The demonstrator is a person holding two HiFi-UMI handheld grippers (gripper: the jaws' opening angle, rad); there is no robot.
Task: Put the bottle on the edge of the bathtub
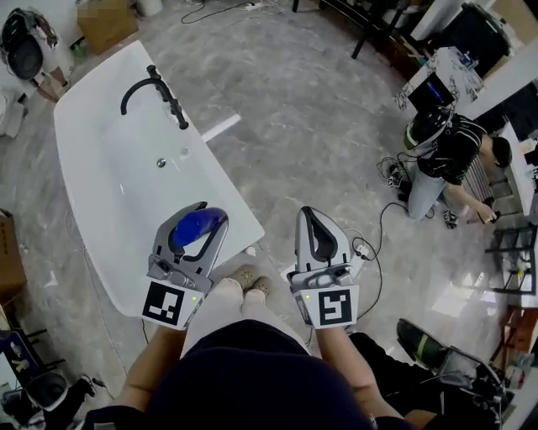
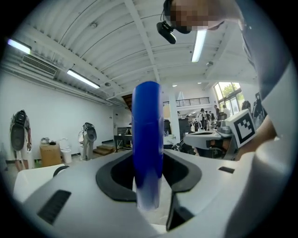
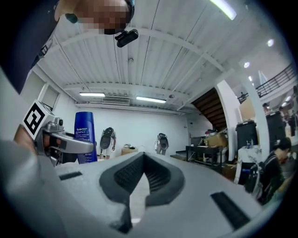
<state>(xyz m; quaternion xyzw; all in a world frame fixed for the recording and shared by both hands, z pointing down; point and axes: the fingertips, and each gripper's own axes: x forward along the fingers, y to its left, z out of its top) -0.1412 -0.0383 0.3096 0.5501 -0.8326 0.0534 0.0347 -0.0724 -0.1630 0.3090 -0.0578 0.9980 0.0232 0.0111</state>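
Note:
A blue bottle sits upright between the jaws of my left gripper, which is shut on it. I hold it in the air above the near end of the white bathtub. In the left gripper view the bottle fills the gap between the grey pads. My right gripper hangs beside it over the floor, shut and empty. In the right gripper view its pads meet at the tips, and the bottle shows at the left.
A black faucet stands on the tub's far rim. My shoes are at the tub's near corner. A person in black sits at the right among cables. A cardboard box lies at the back.

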